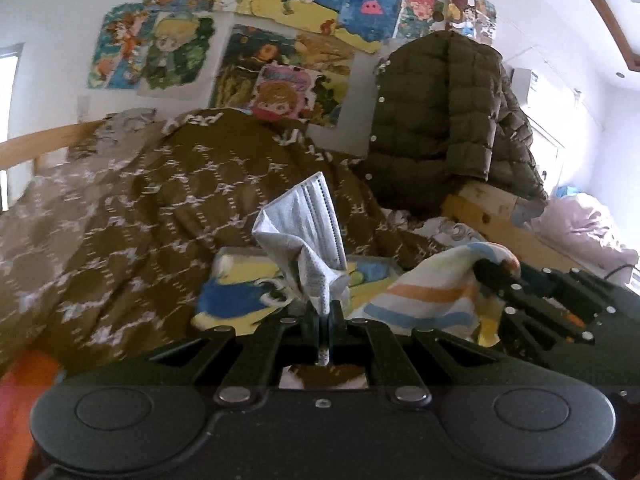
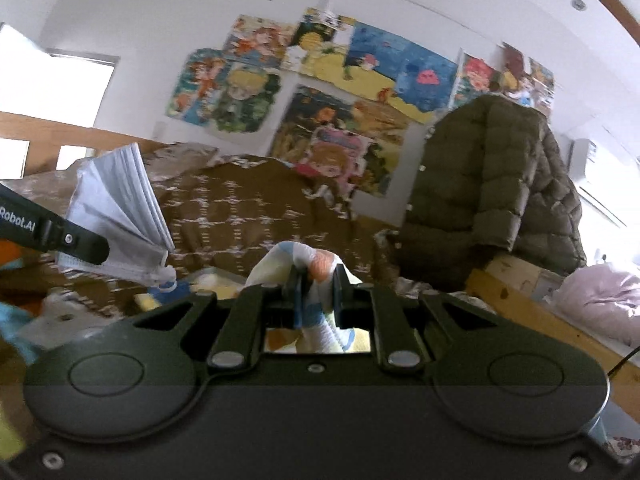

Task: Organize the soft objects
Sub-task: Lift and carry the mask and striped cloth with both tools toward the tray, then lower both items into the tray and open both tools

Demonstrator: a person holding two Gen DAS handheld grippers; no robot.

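Grey-white face mask [image 1: 304, 236] stands pinched in the left gripper [image 1: 323, 312], lifted clear of the brown blanket [image 1: 160, 200]; striped cloth [image 2: 316, 264] is clamped in the right gripper [image 2: 318, 292] alongside; both raised, I'd guess, for sorting off the bed.

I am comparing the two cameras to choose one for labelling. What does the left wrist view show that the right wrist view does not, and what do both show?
Only the left wrist view: the left gripper shut on the face mask from behind, and the striped cloth spread out, showing its orange and blue stripes.

Only the right wrist view: the right gripper shut on the striped cloth, which also hangs down behind its fingers.

Both: the mask, the cloth, the brown patterned blanket, the olive puffer jacket and the wall posters.
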